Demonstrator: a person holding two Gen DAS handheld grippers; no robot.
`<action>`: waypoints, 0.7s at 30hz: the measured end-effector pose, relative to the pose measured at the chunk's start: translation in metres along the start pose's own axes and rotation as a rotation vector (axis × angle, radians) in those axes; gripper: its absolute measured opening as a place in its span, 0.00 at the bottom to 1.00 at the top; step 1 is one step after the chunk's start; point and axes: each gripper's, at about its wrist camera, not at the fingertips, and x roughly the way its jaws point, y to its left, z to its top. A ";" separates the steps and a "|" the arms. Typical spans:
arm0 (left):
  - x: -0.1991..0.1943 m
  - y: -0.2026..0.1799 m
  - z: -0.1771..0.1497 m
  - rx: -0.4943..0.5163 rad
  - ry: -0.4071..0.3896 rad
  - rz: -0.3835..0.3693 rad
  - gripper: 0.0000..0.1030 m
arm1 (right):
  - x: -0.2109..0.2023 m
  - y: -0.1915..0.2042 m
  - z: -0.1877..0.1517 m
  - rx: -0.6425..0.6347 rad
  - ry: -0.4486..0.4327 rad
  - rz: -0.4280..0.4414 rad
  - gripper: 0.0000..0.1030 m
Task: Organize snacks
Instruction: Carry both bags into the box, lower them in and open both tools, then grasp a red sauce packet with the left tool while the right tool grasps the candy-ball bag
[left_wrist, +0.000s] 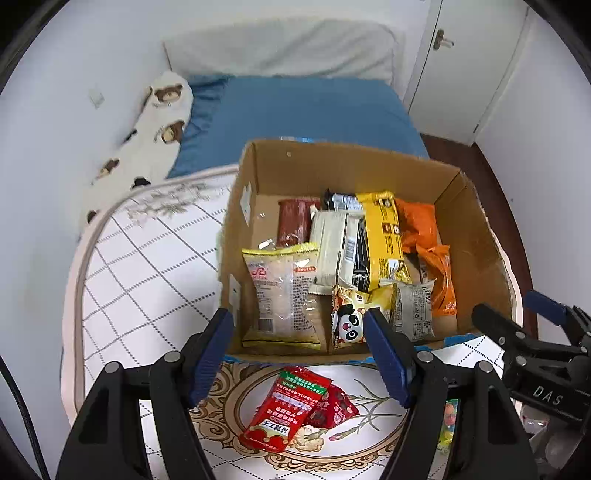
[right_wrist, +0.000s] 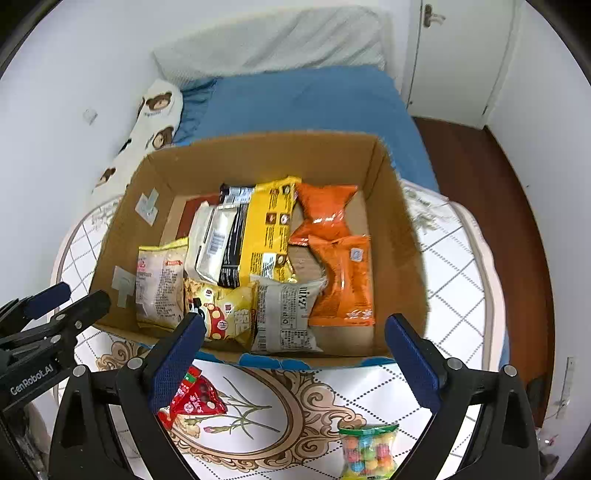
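Note:
An open cardboard box (left_wrist: 332, 166) (right_wrist: 258, 155) stands on a patterned tablecloth and holds several snack packs: a clear pale bag (left_wrist: 284, 291), a panda packet (left_wrist: 349, 325), a yellow pack (left_wrist: 380, 236), orange bags (right_wrist: 332, 236) and a grey packet (right_wrist: 288, 314). In front of the box lie red sachets (left_wrist: 288, 406) (right_wrist: 195, 400) and a bag of coloured candies (right_wrist: 369, 450). My left gripper (left_wrist: 298, 317) hovers open over the box's near rim, holding nothing. My right gripper (right_wrist: 295, 321) is open too, empty, above the same rim. Each gripper shows at the edge of the other's view.
The tablecloth (right_wrist: 454, 280) covers a small table beside a bed with a blue sheet (left_wrist: 303, 110), a white pillow (left_wrist: 280, 48) and a bear-print cushion (left_wrist: 162, 122). A white door (left_wrist: 461, 66) and dark wooden floor (right_wrist: 480, 177) lie to the right.

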 end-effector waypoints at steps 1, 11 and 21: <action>-0.005 0.000 -0.002 0.001 -0.014 0.000 0.69 | -0.005 0.000 -0.002 -0.004 -0.015 -0.006 0.97; -0.064 -0.006 -0.027 0.005 -0.130 -0.029 0.69 | -0.066 0.004 -0.025 -0.023 -0.153 -0.014 0.97; -0.083 -0.003 -0.070 -0.013 -0.129 -0.027 0.69 | -0.090 -0.023 -0.079 0.086 -0.115 0.079 0.97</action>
